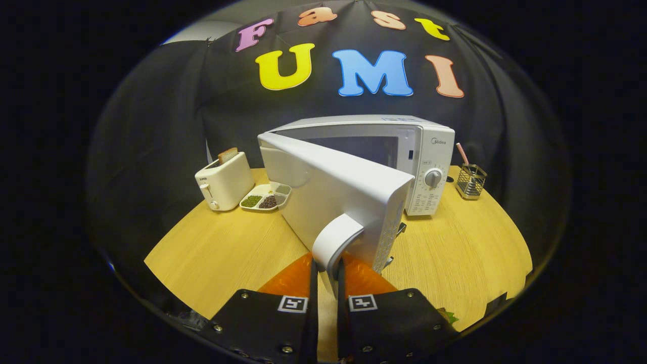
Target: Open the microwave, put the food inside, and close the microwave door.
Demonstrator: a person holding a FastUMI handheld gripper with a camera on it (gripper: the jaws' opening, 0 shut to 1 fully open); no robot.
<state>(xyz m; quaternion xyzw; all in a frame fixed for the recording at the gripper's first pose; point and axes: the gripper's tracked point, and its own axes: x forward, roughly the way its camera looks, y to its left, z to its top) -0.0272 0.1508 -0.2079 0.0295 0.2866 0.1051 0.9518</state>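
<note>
A white microwave point(404, 146) stands at the back of the wooden table point(227, 253). Its door point(333, 197) is swung partly open toward me, hinged on the left, with the dark cavity showing behind it. My gripper point(327, 270) is shut on the door's curved white handle point(333, 242), one black finger on each side of its lower end. An orange thing point(293, 280) lies on the table just under the fingers, mostly hidden by them, with a bit of green at the right finger's base.
A white toaster point(224, 181) with a slice of bread stands left of the microwave. Beside it lies a divided white tray point(265, 197) with grains. A wire holder point(470, 181) with a striped straw stands right of the microwave.
</note>
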